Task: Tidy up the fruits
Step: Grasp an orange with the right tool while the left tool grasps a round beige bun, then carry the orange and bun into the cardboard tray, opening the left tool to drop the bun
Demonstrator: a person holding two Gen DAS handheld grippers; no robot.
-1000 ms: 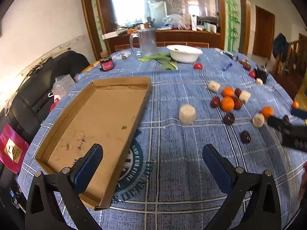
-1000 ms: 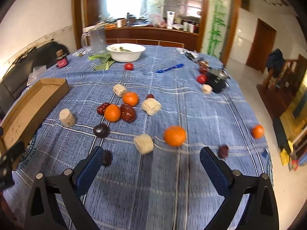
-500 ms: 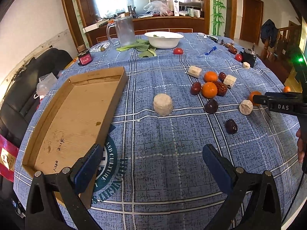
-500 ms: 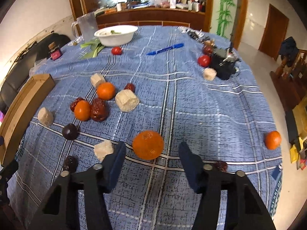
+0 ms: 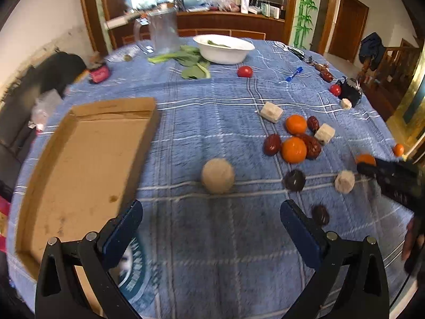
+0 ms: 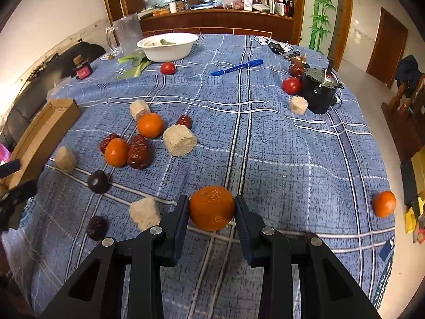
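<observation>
My right gripper (image 6: 212, 214) is shut on an orange mandarin (image 6: 211, 208) on the blue plaid tablecloth; it also shows in the left wrist view (image 5: 365, 159) at the right edge. My left gripper (image 5: 211, 224) is open and empty, just short of a pale round chunk (image 5: 217, 175). An empty cardboard tray (image 5: 87, 159) lies to its left. More mandarins (image 6: 150, 125), red dates (image 6: 138, 152), dark fruits (image 6: 98, 181) and pale chunks (image 6: 179, 140) lie scattered mid-table.
A white bowl (image 6: 168, 46), greens (image 5: 190, 62), a clear jug (image 5: 163, 32), tomatoes (image 6: 291, 85), a blue pen (image 6: 236, 67) and a black device (image 6: 320, 90) sit at the far side. A lone mandarin (image 6: 384, 203) lies near the right table edge.
My right gripper moved forward and closed its fingers onto the mandarin. My left gripper swung a little and now faces the pale round chunk, still open.
</observation>
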